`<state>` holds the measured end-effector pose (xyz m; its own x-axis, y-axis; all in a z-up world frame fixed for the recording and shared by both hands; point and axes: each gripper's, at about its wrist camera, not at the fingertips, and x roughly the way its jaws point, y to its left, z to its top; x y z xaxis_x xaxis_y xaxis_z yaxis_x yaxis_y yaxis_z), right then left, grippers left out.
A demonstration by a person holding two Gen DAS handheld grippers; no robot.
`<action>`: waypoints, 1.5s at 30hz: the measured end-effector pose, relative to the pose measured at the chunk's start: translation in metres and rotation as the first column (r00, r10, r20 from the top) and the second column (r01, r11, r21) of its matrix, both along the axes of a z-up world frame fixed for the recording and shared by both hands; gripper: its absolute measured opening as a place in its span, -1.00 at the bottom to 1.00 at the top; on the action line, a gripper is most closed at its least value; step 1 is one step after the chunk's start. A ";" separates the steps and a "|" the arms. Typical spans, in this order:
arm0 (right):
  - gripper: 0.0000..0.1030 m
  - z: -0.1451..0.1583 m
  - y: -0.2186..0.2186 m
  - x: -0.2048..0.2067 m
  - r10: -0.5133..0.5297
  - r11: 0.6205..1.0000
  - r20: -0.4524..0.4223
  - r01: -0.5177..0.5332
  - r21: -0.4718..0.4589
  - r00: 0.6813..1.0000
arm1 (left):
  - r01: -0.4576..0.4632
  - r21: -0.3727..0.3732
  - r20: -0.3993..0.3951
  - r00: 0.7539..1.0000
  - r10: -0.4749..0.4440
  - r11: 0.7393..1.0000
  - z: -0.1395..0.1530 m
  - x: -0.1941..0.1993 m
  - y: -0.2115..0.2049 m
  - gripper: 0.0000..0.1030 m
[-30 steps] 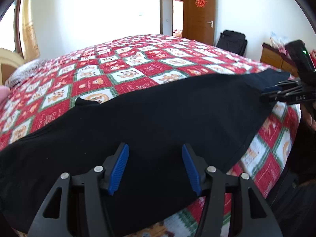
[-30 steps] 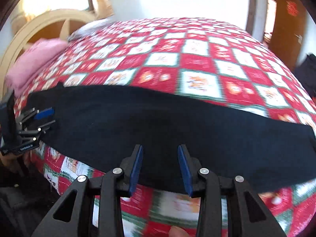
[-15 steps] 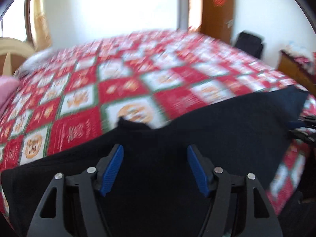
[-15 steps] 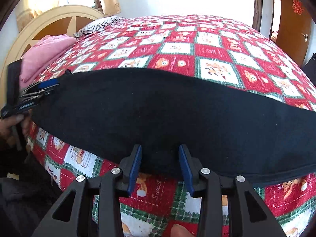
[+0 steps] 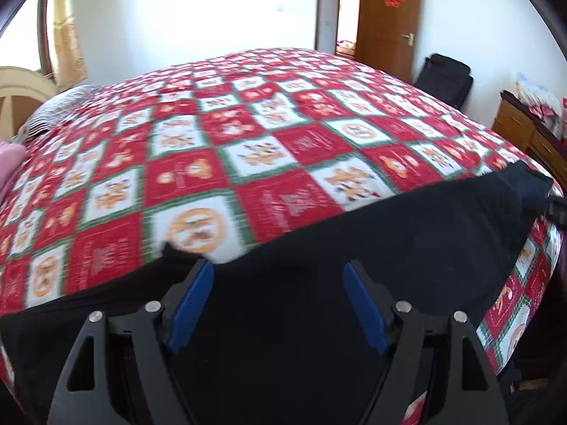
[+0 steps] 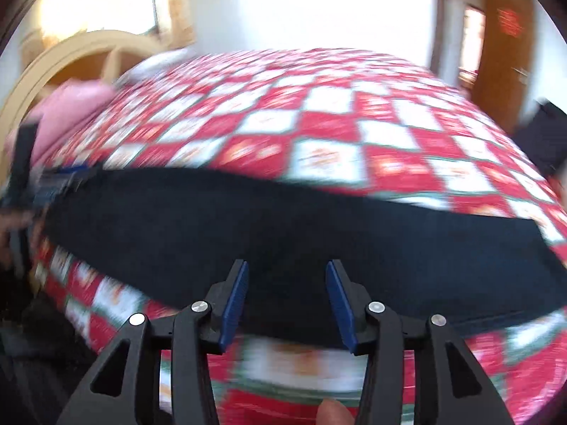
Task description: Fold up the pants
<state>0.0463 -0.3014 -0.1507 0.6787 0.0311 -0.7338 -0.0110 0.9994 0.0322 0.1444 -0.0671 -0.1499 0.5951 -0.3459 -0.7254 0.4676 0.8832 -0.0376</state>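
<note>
Black pants (image 5: 354, 248) lie flat in a long band along the near edge of the bed, seen also as the pants (image 6: 283, 223) in the right wrist view. My left gripper (image 5: 278, 276) hovers over the cloth with its blue pads wide apart and still opening, nothing pinched between them. My right gripper (image 6: 287, 276) hangs above the pants' near hem, its jaws opening too, with no cloth gripped. The left gripper (image 6: 60, 177) shows blurred at the pants' left end in the right wrist view. The right gripper's tip (image 5: 556, 205) peeks in at the pants' far right end.
A red, white and green patchwork quilt (image 5: 248, 141) covers the bed. A pink pillow (image 6: 74, 106) and a cream headboard (image 6: 71, 56) lie at the left. A brown door (image 5: 386, 21), a black bag (image 5: 446, 78) and a wooden dresser (image 5: 524, 131) stand at the right.
Both grippers have opened wider and drawn back from the pants. The left view has swung left along the cloth; the right gripper has slid out to its edge. The pants stay flat.
</note>
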 end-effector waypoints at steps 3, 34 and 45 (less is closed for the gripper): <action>-0.05 0.013 -0.060 -0.007 -0.158 0.984 0.025 0.155 0.088 0.987 | 0.001 0.047 0.003 1.000 -0.001 0.999 -0.017 0.001 -0.013 0.54; -0.02 0.023 -0.224 -0.062 -0.397 0.785 -0.115 0.402 0.471 0.910 | -0.159 -0.002 0.069 0.985 0.159 0.987 -0.025 -0.028 0.017 0.94; -0.45 0.014 -0.209 -0.052 -0.439 0.840 -0.059 0.432 0.329 0.897 | -0.162 -0.009 0.074 0.984 0.162 0.987 -0.026 -0.028 0.016 0.97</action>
